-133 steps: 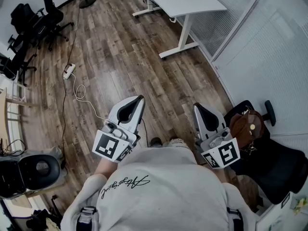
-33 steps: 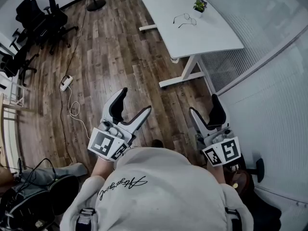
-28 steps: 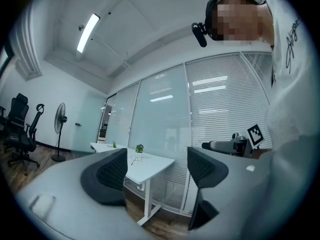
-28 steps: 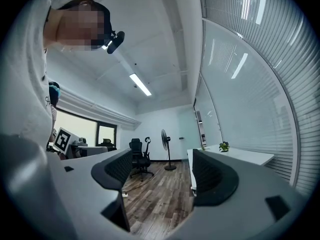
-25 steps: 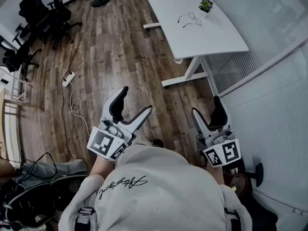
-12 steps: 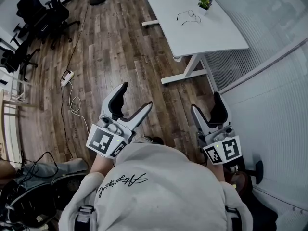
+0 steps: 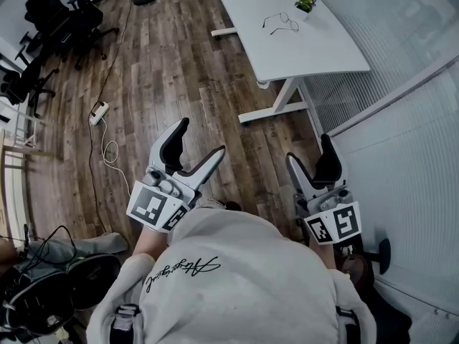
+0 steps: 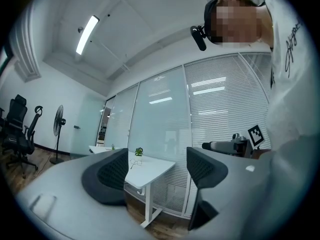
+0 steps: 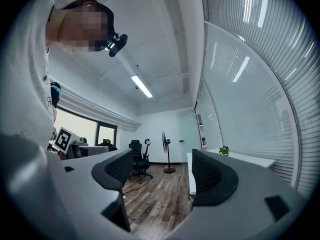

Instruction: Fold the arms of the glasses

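Note:
The glasses (image 7: 280, 22) lie with arms spread on a white table (image 7: 315, 49) far ahead, beside a small potted plant (image 7: 306, 3). In the left gripper view the glasses (image 8: 136, 161) show tiny between the jaws, far off on the table (image 8: 152, 168). My left gripper (image 7: 201, 136) is held at waist height over the wood floor, open and empty. My right gripper (image 7: 310, 149) is level with it on the right, also open and empty. Both are well short of the table. The right gripper view shows the table edge and plant (image 9: 223, 149), not the glasses.
Office chairs (image 7: 61, 20) stand at the far left, with a power strip and cable (image 7: 100, 110) on the floor. A floor fan (image 9: 164, 151) stands past the table. Blinds and glass walls (image 7: 401, 120) run along the right. A black chair base (image 7: 384, 253) is at my right.
Since the earliest frame both grippers' jaws have gone from together to apart, and the view has swung toward the table with the glasses. Over the last second almost nothing has moved.

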Available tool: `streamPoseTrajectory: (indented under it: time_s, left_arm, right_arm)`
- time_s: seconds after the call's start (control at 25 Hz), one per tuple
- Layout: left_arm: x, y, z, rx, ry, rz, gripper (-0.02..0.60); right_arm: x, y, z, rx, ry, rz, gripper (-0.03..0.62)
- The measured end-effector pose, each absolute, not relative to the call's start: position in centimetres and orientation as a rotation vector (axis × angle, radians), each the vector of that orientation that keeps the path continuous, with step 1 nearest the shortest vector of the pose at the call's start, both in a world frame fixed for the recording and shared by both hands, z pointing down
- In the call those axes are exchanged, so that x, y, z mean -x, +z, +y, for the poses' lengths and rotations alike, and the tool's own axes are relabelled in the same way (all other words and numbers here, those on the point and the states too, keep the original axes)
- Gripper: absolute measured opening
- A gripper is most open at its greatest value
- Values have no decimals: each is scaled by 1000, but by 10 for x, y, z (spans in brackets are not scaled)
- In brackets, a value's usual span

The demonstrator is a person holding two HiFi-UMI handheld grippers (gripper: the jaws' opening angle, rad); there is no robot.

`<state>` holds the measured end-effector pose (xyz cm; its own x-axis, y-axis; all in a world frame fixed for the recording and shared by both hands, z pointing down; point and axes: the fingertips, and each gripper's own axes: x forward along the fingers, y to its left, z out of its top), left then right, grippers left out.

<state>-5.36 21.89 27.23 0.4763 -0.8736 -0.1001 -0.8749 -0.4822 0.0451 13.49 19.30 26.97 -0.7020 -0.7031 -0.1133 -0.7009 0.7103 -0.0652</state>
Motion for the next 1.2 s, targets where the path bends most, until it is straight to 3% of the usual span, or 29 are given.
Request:
streamPoseTrajectory:
  time_s: [1.2]
  left_arm:
    - [69, 276, 181, 2657, 154, 1592, 341]
  right_arm:
    - [-117, 280, 147, 1122, -66, 2785, 341]
